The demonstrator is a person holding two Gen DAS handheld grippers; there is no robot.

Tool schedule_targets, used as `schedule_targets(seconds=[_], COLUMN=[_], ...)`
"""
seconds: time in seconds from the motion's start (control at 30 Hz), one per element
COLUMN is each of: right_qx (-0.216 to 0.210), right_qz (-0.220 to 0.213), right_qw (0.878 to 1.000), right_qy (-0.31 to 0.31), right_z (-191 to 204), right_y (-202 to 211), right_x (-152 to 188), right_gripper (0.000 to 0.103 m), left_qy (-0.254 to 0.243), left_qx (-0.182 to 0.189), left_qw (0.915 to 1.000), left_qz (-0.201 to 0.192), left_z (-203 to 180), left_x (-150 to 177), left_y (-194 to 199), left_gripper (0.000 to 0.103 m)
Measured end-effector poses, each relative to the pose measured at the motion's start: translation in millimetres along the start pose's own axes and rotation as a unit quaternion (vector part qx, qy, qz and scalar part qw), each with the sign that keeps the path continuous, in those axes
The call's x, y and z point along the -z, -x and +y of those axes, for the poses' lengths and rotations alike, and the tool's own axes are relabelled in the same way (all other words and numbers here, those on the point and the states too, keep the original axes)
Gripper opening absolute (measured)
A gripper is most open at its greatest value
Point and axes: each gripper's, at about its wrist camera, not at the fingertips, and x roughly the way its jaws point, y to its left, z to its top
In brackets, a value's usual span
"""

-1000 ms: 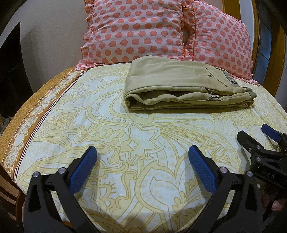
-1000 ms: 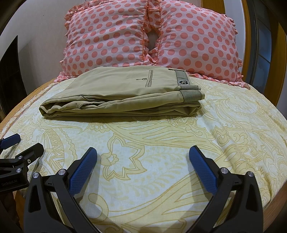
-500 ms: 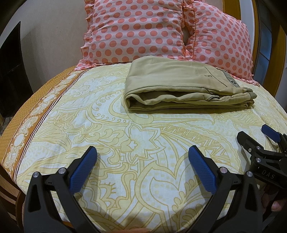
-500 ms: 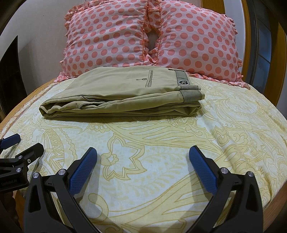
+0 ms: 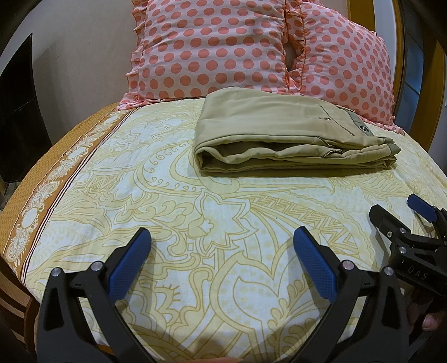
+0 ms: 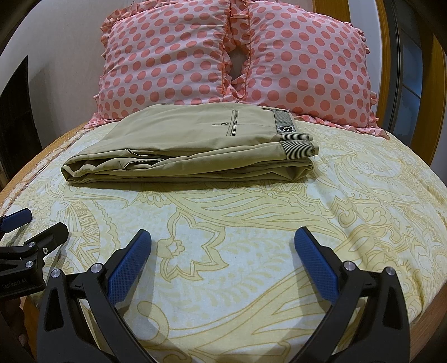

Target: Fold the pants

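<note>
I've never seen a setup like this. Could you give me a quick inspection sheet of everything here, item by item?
Surface: bedsheet, yellow floral print, fairly smooth.
Job's things: pants, khaki, lying folded in a neat stack near the pillows.
Clutter: nothing seen.
Grippers: left gripper and right gripper both open, holding nothing, apart from the pants.
Cables: nothing seen.
Surroundings: two pink polka-dot pillows, wooden headboard, pale wall.

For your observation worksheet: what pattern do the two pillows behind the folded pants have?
Pink pillows with coral-red polka dots and ruffled edges, clearest in the right wrist view.
</note>
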Motion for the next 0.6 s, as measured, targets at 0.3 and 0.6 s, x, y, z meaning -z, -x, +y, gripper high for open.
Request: schedule_targets(seconds=[0.3,0.6], right_qx=[0.000,0.001], right_qz=[0.000,-0.001], right_qw=[1.000,1.000], right_qy=[0.000,0.000], right_z=[0.2,0.6], right_y=[0.0,-0.1], right_x=[0.1,0.2], right_gripper=[0.102,0.102], left_qy=[0.001,0.000], left_qx=[-0.001,-0.001], left_qw=[1.0000,1.0000], left_qz=[0.000,-0.001], left_z=[-1.1,-1.2], left_x=[-0.1,-0.6], left_y=[0.1,-0.1], left_gripper=[0.101,0.101])
